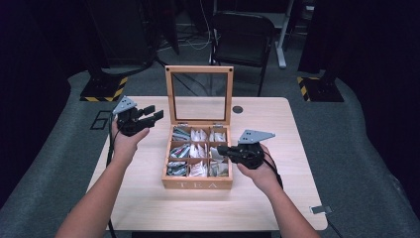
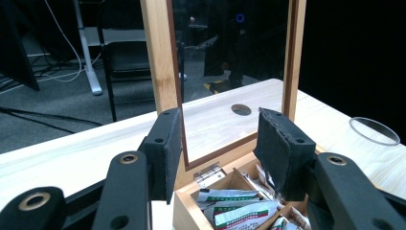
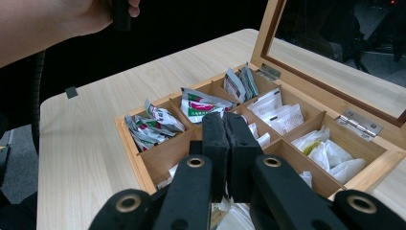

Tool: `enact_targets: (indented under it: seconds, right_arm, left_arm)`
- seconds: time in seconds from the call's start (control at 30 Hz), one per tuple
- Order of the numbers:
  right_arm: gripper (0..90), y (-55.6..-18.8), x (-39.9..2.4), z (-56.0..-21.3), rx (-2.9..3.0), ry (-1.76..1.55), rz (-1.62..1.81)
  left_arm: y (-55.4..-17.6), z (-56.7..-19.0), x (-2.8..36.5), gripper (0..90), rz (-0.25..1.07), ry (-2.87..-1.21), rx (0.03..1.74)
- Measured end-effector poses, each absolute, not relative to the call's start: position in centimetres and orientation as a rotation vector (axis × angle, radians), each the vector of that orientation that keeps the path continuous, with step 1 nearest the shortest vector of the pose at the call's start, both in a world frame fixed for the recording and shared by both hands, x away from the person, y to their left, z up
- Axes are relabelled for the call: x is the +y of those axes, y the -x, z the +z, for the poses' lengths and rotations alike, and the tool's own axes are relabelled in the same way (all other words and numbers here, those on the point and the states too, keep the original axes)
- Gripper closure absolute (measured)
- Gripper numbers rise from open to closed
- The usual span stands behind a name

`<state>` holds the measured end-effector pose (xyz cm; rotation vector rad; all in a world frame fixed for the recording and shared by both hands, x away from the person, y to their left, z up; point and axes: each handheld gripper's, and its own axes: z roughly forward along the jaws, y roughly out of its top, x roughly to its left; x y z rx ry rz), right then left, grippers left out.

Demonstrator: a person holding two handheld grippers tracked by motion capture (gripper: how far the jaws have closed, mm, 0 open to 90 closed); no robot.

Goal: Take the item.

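- Tea box (image 1: 197, 184) sits mid-table, lid (image 1: 199, 94) upright.
- Left gripper (image 1: 147, 115): jaws apart, empty, beside the lid; a swing could knock it shut.
- Right gripper (image 1: 224, 148): jaws together over the packets (image 3: 203, 104); it may snag 1.

— We see the high view lit from above: the pale wooden table (image 1: 148, 203) is bright, while the room around it sinks into near black, darkest at the corners.

— Agreed. We find that view soft and grainy; the letters on the tea box (image 1: 198, 184) front barely read.

— In the left gripper view we get dim reflections in the glass lid (image 2: 230, 72), and the near jaw pads (image 2: 280, 151) are slightly blurred.

— In the right gripper view the sachets (image 3: 203, 104) look crisp to us, the background black, and the table edge bows outward.
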<state>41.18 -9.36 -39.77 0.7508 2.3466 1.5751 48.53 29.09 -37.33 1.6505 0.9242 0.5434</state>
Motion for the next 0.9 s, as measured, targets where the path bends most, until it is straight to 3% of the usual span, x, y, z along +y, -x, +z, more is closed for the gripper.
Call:
enact_targets:
  seconds: [0.9]
  right_arm:
    - [88.5,-41.1,-10.3,-37.7,2.305,-0.735,1.589]
  left_arm:
    - [-48.6,-37.4,29.2,51.4,0.544,-1.651,0.931]
